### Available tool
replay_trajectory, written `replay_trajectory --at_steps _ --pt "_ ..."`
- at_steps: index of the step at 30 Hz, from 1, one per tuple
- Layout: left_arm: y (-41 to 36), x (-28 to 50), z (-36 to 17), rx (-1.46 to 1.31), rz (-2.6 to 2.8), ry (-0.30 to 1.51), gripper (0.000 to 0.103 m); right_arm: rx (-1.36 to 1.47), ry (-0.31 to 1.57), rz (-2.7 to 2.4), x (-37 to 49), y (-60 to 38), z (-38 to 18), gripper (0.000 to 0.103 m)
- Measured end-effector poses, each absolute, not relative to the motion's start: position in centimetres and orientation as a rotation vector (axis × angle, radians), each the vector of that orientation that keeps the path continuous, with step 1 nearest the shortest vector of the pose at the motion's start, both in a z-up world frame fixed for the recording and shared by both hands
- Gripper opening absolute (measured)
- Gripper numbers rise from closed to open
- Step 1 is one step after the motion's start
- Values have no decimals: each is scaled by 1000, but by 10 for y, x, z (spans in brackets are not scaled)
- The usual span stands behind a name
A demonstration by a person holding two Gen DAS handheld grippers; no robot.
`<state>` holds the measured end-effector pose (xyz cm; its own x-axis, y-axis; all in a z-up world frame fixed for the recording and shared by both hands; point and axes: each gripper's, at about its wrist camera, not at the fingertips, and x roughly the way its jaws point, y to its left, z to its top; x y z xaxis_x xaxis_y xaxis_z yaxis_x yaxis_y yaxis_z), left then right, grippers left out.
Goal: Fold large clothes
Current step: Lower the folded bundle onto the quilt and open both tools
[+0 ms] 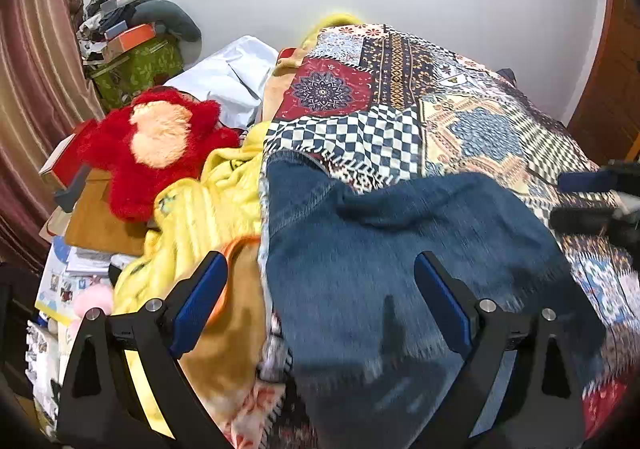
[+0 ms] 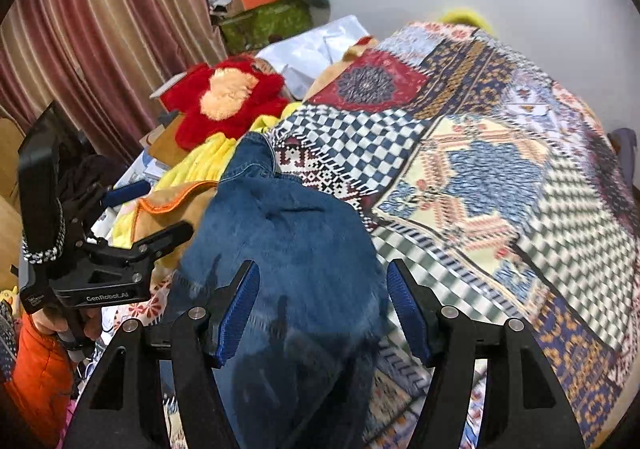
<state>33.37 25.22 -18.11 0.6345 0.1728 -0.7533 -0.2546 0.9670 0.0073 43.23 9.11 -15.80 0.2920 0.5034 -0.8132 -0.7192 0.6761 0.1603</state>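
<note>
A pair of blue denim jeans (image 1: 400,241) lies bunched on the patchwork bedspread (image 1: 460,121), near its left edge. In the left wrist view my left gripper (image 1: 320,265) hovers above the jeans, pads wide apart and touching nothing. Over the same jeans (image 2: 288,233) my right gripper (image 2: 323,269) is open too, with no cloth pinched between its blue pads. Each gripper shows in the other's view: the right gripper (image 1: 592,201) at the far right edge, the left gripper (image 2: 156,209) at the left, held by a hand (image 2: 52,323) with an orange sleeve.
Left of the jeans lie a yellow blanket (image 1: 208,201), a tan blanket (image 1: 228,329) and a red plush toy (image 1: 160,145). Books and papers (image 1: 72,273) crowd the left edge. A striped curtain (image 1: 32,69) hangs on the left and a wooden door (image 1: 612,89) stands on the right.
</note>
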Motion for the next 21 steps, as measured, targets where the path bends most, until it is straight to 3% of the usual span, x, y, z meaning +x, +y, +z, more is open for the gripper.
replay_trajectory --at_steps 12,16,21 --pt "271 410 -240 -113 261 948 95 -270 1094 793 486 113 -228 64" --pt "275 415 -243 -163 269 961 96 -248 1091 779 489 101 -226 64" --pt "270 398 -208 -170 273 900 96 -256 996 739 475 89 -191 64"
